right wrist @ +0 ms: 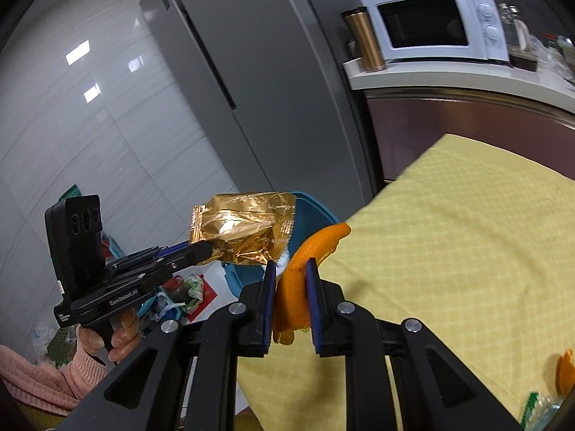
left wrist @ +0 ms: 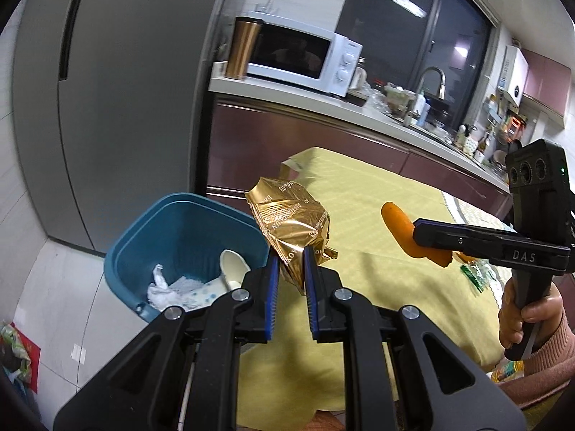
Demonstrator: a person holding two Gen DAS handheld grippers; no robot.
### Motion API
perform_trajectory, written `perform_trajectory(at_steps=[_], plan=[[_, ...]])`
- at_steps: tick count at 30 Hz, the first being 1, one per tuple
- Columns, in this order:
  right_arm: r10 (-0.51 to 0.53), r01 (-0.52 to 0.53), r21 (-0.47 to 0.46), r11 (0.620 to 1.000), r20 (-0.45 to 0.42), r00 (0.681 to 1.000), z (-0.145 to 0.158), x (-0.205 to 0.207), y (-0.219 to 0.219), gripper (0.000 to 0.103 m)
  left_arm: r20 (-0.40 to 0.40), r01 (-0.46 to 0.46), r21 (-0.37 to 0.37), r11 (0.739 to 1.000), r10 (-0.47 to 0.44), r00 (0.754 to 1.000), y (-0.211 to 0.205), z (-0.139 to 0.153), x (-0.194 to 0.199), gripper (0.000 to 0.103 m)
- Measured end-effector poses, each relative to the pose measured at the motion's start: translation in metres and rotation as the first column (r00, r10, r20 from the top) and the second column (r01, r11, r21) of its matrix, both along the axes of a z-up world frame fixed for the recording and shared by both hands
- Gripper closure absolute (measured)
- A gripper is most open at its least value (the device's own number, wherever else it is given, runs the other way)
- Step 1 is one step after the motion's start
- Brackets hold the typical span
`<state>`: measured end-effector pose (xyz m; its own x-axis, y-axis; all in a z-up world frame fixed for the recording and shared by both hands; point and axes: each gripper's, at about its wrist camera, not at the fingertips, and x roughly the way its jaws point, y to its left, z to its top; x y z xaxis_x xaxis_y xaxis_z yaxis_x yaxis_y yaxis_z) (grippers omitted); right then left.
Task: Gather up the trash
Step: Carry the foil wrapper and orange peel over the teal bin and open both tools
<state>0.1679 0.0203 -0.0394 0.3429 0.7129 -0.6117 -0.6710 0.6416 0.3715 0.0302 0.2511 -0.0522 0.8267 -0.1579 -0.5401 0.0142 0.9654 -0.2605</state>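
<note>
My left gripper [left wrist: 291, 256] is shut on a crumpled gold foil wrapper [left wrist: 291, 222], held in the air beside the rim of the blue bin [left wrist: 129, 251]. In the right wrist view the same wrapper [right wrist: 244, 231] hangs in front of the bin [right wrist: 316, 212], pinched by the left gripper [right wrist: 206, 249]. My right gripper [right wrist: 291, 269] is shut on a strip of orange peel [right wrist: 316, 242] above the yellow tablecloth [right wrist: 449, 233]. From the left wrist view the peel [left wrist: 399, 226] sticks out of the right gripper [left wrist: 418, 233] over the table.
The bin holds crumpled tissue [left wrist: 161, 287] and a white scrap. A grey fridge [left wrist: 118, 100] stands behind it, and a counter with a microwave [left wrist: 298, 57] and sink lies beyond the table. More peel [right wrist: 566, 370] and a green wrapper [left wrist: 474, 276] lie on the cloth.
</note>
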Motion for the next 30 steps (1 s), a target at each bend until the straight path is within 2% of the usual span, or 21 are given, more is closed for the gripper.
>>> perform_trajectory(at_steps=[12,30], plan=[[0.092,-0.093,-0.025,0.995,-0.017,0.996,-0.007,0.009,0.047,0.088,-0.034,-0.078,0.003,0.997,0.078,0.996,0.029,-0.013,0.003,0.089],[0.153,-0.156,-0.043,0.987,-0.075,0.985,-0.022,0.020,0.089,0.088,-0.077,-0.127,0.034,0.991,0.130,0.989,0.047,-0.030,0.015,0.089]])
